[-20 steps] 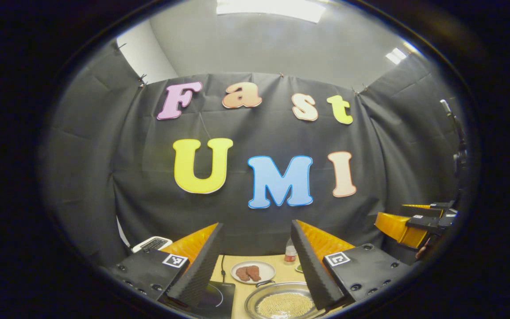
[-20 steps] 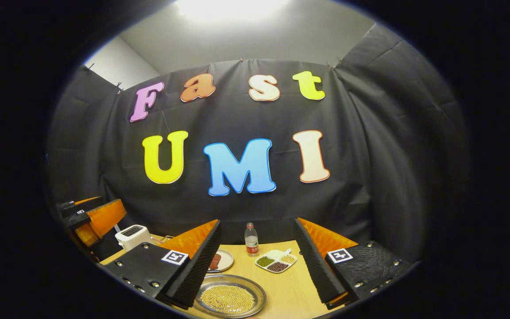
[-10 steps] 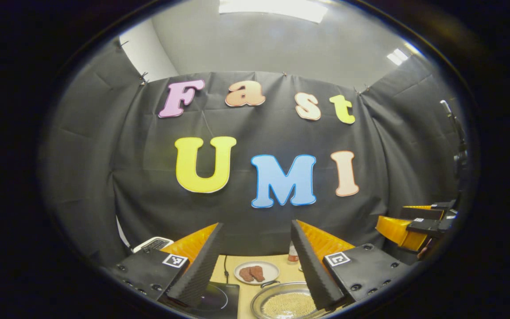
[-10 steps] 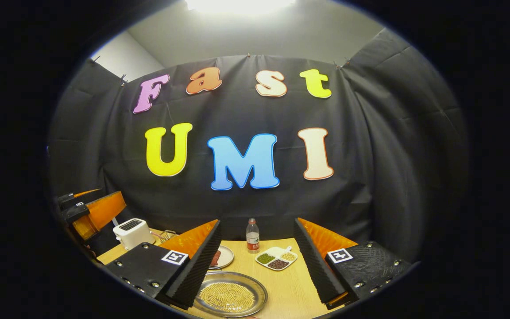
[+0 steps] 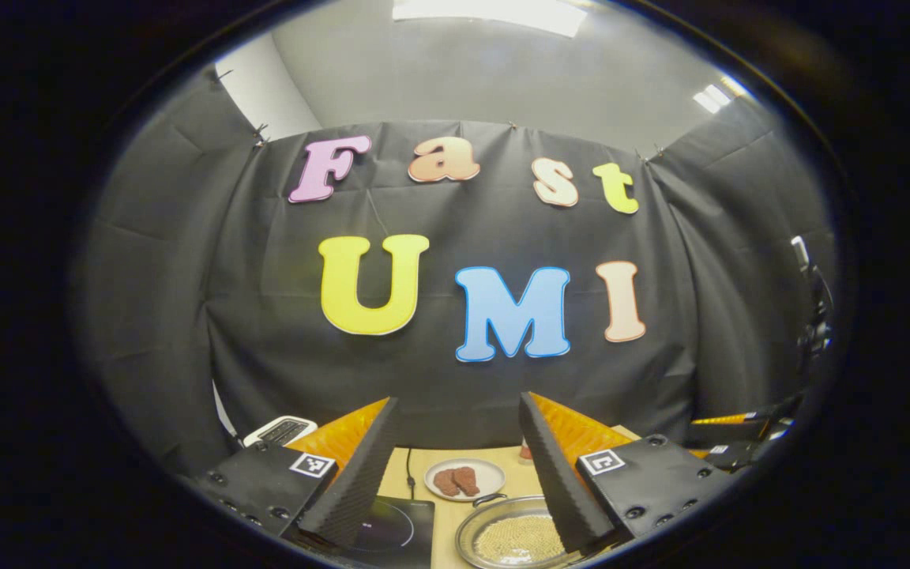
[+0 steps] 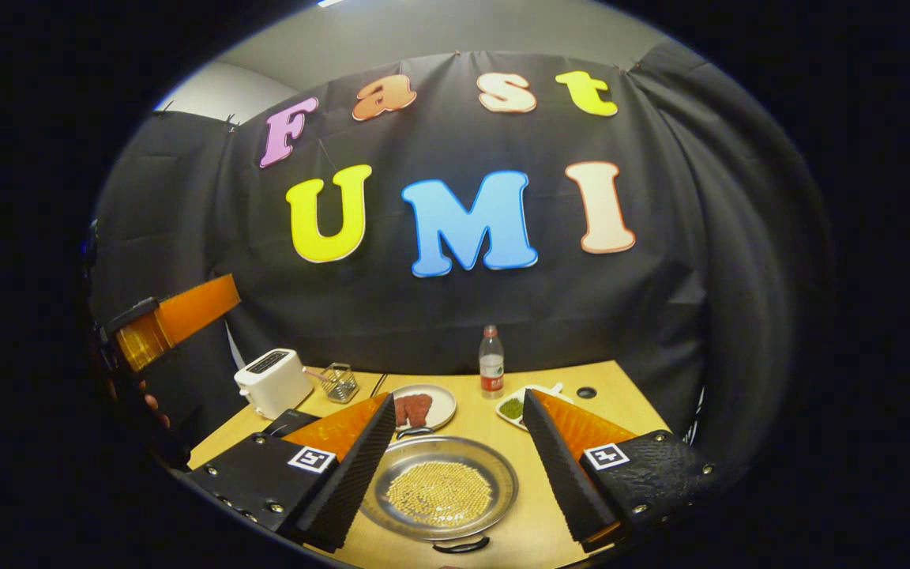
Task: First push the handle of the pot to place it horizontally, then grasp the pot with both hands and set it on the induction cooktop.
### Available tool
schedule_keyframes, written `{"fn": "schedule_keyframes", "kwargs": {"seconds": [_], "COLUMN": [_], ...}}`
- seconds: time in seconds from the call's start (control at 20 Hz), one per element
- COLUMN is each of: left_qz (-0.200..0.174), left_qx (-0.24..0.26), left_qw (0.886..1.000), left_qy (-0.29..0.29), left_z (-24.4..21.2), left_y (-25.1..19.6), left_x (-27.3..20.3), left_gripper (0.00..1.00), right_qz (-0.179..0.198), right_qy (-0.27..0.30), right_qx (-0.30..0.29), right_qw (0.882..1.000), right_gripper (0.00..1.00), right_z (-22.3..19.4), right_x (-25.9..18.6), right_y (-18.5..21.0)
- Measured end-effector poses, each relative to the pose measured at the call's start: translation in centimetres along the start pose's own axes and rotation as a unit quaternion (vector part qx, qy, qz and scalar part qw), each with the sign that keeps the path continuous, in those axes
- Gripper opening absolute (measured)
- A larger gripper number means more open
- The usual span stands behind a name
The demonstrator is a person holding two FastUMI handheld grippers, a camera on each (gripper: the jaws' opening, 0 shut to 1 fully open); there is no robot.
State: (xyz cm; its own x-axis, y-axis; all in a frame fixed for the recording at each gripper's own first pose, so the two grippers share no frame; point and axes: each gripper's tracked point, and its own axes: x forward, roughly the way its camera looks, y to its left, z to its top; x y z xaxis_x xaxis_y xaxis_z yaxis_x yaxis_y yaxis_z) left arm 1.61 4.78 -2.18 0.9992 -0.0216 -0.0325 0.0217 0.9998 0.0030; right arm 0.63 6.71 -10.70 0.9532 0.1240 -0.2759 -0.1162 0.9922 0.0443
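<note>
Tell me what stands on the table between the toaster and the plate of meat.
In the right gripper view, a small wire basket stands between the toaster and the plate of meat.

The table (image 6: 558,506) is seen in the right gripper view from above its near edge, facing the far wall. From the left gripper view it is seen lower and seemingly further left, only a strip being caught. The pot (image 6: 441,496) (image 5: 512,540) and meat plate (image 6: 422,408) (image 5: 464,479) are shared.
</note>
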Motion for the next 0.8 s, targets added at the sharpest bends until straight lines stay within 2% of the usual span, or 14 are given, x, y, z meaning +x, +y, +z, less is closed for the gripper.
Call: {"fn": "schedule_keyframes", "kwargs": {"seconds": [0.15,0.3,0.35,0.4,0.45,0.5,0.6,0.65,0.8], "left_qz": [0.007,0.015,0.019,0.022,0.025,0.029,0.037,0.041,0.054], "left_qx": [0.004,0.003,0.003,0.003,0.003,0.005,0.008,0.008,0.007], "left_qw": [1.0,1.0,1.0,1.0,1.0,0.999,0.999,0.999,0.998], "left_qy": [0.004,0.01,0.012,0.014,0.016,0.017,0.018,0.02,0.023], "left_z": [-0.5,-1.1,-1.3,-1.5,-1.6,-1.6,-1.6,-1.8,-1.9], "left_y": [0.7,1.5,1.8,2.1,2.4,2.8,3.5,3.8,5.0], "left_x": [-0.1,-0.3,-0.3,-0.4,-0.5,-0.7,-0.8,-0.9,-1.4], "left_gripper": [0.98,0.98,0.98,0.98,0.96,0.96,0.96,0.97,0.97], "right_qz": [0.019,0.04,0.047,0.054,0.057,0.063,0.071,0.076,0.096], "right_qy": [0.051,0.097,0.112,0.125,0.139,0.153,0.179,0.194,0.235], "right_qx": [-0.002,-0.014,-0.019,-0.022,-0.027,-0.03,-0.033,-0.03,-0.037], "right_qw": [0.999,0.994,0.992,0.99,0.988,0.986,0.981,0.978,0.967], "right_gripper": [0.99,0.9,0.8,0.76,0.64,0.64,0.52,0.43,0.43], "right_z": [-3.7,-7.0,-8.1,-9.0,-10.1,-11.0,-12.7,-13.5,-16.0], "right_x": [0.4,0.7,0.9,1.1,1.1,1.1,1.4,1.4,1.5], "right_y": [1.2,2.3,2.7,3.2,3.6,3.9,4.6,5.0,6.2]}}
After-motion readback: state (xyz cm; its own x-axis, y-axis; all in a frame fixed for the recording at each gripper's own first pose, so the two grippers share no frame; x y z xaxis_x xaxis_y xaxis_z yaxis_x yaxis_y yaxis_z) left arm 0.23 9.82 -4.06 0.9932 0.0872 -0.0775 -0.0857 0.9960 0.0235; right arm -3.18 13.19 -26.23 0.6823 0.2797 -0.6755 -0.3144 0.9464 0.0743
